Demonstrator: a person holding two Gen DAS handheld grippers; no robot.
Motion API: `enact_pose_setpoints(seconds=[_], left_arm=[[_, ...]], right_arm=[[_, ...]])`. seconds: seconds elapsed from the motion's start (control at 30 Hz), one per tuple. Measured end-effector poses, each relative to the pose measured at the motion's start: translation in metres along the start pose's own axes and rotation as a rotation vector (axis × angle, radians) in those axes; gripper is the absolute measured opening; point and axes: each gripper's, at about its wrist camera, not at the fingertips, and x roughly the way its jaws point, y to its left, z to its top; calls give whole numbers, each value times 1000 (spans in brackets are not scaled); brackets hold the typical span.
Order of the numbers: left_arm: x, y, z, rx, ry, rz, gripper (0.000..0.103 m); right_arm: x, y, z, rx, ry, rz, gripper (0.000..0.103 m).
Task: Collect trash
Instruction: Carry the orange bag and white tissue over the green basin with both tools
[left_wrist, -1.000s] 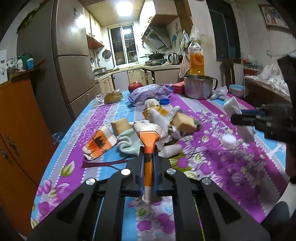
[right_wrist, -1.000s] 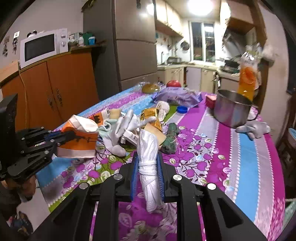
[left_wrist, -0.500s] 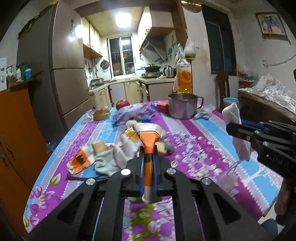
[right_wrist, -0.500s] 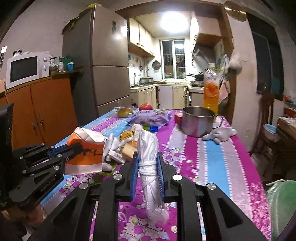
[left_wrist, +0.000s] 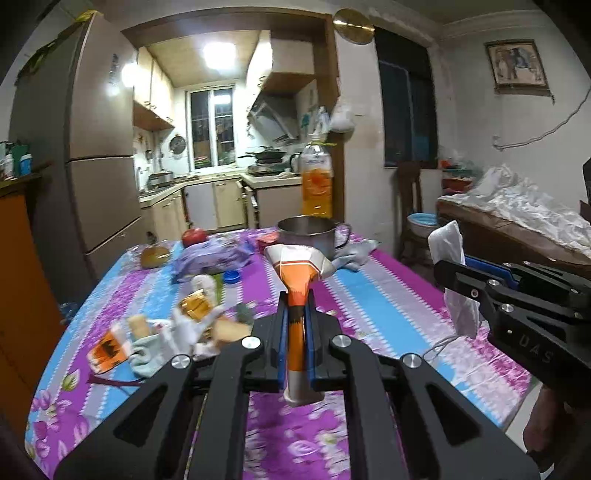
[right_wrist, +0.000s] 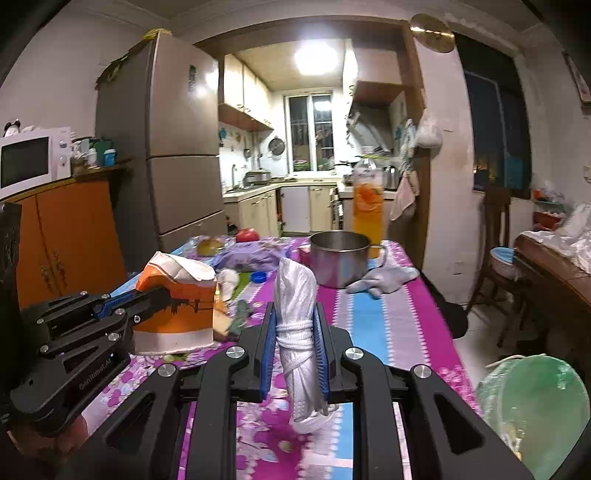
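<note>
Floral tablecloth (left_wrist: 388, 295) runs toward the far kitchen. Above its near end, my left gripper (left_wrist: 297, 350) clamps a light, crushable orange carton (left_wrist: 297, 280) by its flattened end; my right gripper (right_wrist: 297, 354) pinches a soft, tied white bag (right_wrist: 297, 317) at its knot.

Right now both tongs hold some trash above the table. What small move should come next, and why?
Probably carry the right tongs, shut on the white tied bag, toward the green bin at the lower right and release there. The left tongs grip the orange wrapper, so both are full, and more trash remains on the table.
</note>
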Motion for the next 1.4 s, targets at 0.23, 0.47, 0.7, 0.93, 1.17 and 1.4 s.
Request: enact_pose_setpoints(seconds=[0.23,0.47,0.7,0.93,1.17,1.4], left_arm=[[8,-41,12,18,-18,-91,6],[15,-86,24,47,-35,-172,6],[20,-129,42,69,-48,-256,6],[30,-176,55,97,-31,-347,6],[48,-224,62,119,36,-445,6],[77,-268,54,128,169,-542,6]], right_arm=[[-31,-43,7,24,-15,-96,20],[-53,-94,6,71,-18,-169,20],[-92,-144,13,79,-48,-258,20],[-126,-198,24,103,-31,-346,20],[-135,-263,16,182,77,-400,20],[-114,-314,-4,277,202,-409,20]])
